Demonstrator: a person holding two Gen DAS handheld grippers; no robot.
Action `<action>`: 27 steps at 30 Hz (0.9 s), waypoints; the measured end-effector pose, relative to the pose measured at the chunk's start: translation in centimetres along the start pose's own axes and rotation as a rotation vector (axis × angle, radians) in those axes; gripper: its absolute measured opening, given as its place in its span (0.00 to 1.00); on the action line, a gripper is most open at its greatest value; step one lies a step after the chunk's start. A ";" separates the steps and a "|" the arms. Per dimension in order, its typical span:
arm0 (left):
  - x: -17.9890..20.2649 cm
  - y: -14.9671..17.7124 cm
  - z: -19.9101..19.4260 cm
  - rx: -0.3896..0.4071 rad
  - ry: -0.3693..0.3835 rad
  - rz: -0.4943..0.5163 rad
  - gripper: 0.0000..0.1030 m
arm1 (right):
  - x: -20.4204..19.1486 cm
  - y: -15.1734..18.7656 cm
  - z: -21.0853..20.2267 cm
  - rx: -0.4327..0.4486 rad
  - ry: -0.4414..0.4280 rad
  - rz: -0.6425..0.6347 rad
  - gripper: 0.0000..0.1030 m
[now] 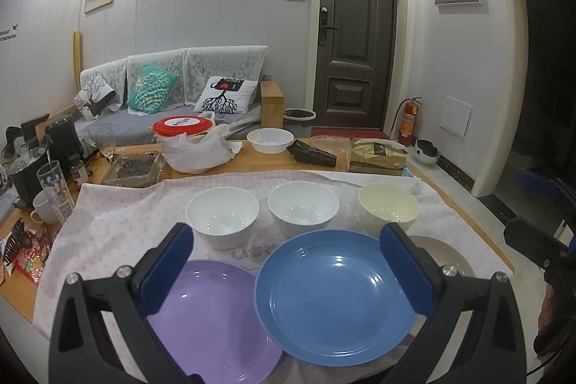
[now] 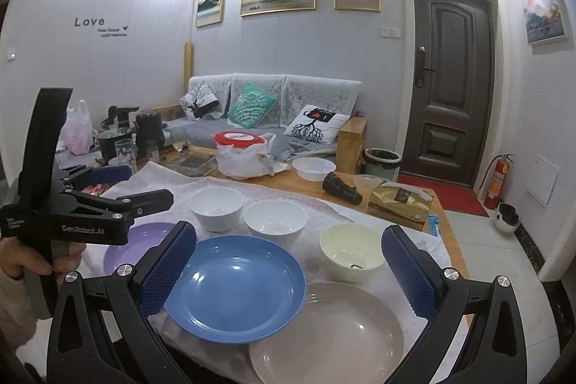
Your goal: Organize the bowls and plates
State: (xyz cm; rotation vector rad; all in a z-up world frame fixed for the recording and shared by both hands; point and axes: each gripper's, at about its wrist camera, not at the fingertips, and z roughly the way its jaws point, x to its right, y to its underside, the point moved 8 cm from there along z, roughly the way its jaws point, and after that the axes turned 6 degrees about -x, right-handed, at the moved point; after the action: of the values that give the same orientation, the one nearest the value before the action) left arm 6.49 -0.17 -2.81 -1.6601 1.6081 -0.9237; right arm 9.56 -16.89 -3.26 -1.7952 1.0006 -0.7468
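Plates and bowls are all laid out on the cloth-covered counter [image 1: 108,204]: purple plate [image 1: 216,315], blue plate [image 1: 334,297] and a beige plate [image 2: 327,333] up front, two white bowls [image 1: 223,215] [image 1: 303,209] and a cream bowl [image 1: 388,206] behind. Left tool [image 1: 288,261] and right tool [image 2: 289,261] both hang above with fingers spread wide, holding nothing. I'd pinch one plate by the rim, lift it level, and stack it centred so it doesn't skid on the cloth.
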 end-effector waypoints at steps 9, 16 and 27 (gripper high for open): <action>-0.1 0.0 -0.2 0.006 -0.002 0.003 1.00 | -0.1 0.5 -0.1 -0.004 -0.007 0.014 0.99; -0.1 0.1 -0.3 0.007 -0.003 0.002 1.00 | 0.0 0.5 -0.2 -0.002 -0.017 0.017 0.99; -0.1 -0.1 -0.8 0.016 -0.014 0.007 1.00 | 0.2 0.9 -0.1 -0.006 -0.031 0.031 0.99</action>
State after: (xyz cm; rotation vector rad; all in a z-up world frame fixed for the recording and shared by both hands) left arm 5.89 -0.01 -2.24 -1.6459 1.5923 -0.9170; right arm 9.32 -17.34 -4.02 -1.7871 1.0091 -0.6962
